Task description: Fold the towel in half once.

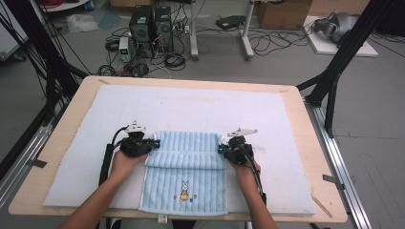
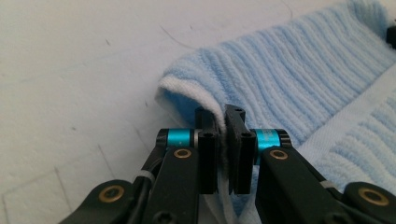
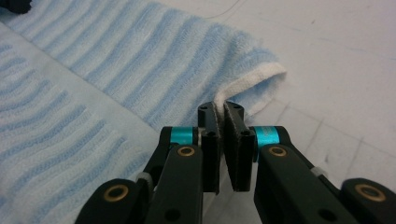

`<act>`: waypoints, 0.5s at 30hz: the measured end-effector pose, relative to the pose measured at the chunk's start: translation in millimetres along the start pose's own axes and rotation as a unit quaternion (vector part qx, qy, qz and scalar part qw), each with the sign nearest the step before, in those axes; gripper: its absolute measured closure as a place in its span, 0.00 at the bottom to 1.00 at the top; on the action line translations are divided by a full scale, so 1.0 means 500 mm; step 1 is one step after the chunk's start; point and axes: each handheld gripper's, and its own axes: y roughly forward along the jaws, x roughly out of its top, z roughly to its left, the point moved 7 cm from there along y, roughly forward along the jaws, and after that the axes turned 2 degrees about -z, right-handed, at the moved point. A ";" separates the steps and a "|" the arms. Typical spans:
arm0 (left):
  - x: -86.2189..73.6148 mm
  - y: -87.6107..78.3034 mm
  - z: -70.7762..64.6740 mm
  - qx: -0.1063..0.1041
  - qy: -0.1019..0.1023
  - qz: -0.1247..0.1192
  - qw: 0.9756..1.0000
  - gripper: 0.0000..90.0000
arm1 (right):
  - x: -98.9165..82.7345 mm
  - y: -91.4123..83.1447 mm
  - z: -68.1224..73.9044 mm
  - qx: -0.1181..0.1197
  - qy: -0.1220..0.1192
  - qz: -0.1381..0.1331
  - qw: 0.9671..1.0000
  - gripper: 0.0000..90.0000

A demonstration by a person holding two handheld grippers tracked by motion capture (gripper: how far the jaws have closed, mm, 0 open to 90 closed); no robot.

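The towel (image 1: 185, 169) lies on the white mat (image 1: 191, 107) that covers the bench (image 1: 67, 124), near the person's edge, with its far part folded toward the person so a doubled band sits across its middle. A small rabbit picture (image 1: 184, 190) shows on the single layer nearest the person.

Both tools are clamped on cloth. The left hand-held gripper (image 1: 152, 144) has its jaws pressed together on the white-hemmed corner at the towel's left side; in the left gripper view (image 2: 223, 122) the hem runs down between the pads. The right hand-held gripper (image 1: 221, 149) pinches the matching corner on the right; its own view (image 3: 220, 114) shows only a thin edge of hem caught at the very tips.

That thin bite is the risk I see. If the person pulls the fold further toward the near edge, the right corner could slip free, since so little cloth sits between the pads, and the fold would land skewed. The two hands also have to travel evenly; if one leads, the band will twist and the side edges will not line up. Dragging low could also rumple the layer underneath.

The forearms come in from the near edge, slightly splayed. The left hand (image 1: 125, 163) and right hand (image 1: 244, 168) are both held low over the mat, with the tools pointing inward at each other across the towel, roughly level.
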 end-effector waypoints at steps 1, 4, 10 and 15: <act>0.005 0.002 0.002 -0.001 -0.004 -0.010 1.000 0.93 | 0.003 0.002 -0.005 -0.006 0.000 -0.005 1.000 0.96; 0.019 0.013 0.012 -0.005 -0.014 -0.013 1.000 0.93 | 0.012 0.010 -0.019 -0.012 0.006 -0.009 1.000 0.95; 0.056 0.045 0.035 0.003 -0.017 -0.019 1.000 0.93 | 0.046 0.030 -0.046 -0.033 0.004 -0.014 0.999 0.95; 0.059 0.066 0.051 0.010 -0.020 -0.020 1.000 0.93 | 0.069 0.049 -0.065 -0.043 0.012 -0.017 0.999 0.95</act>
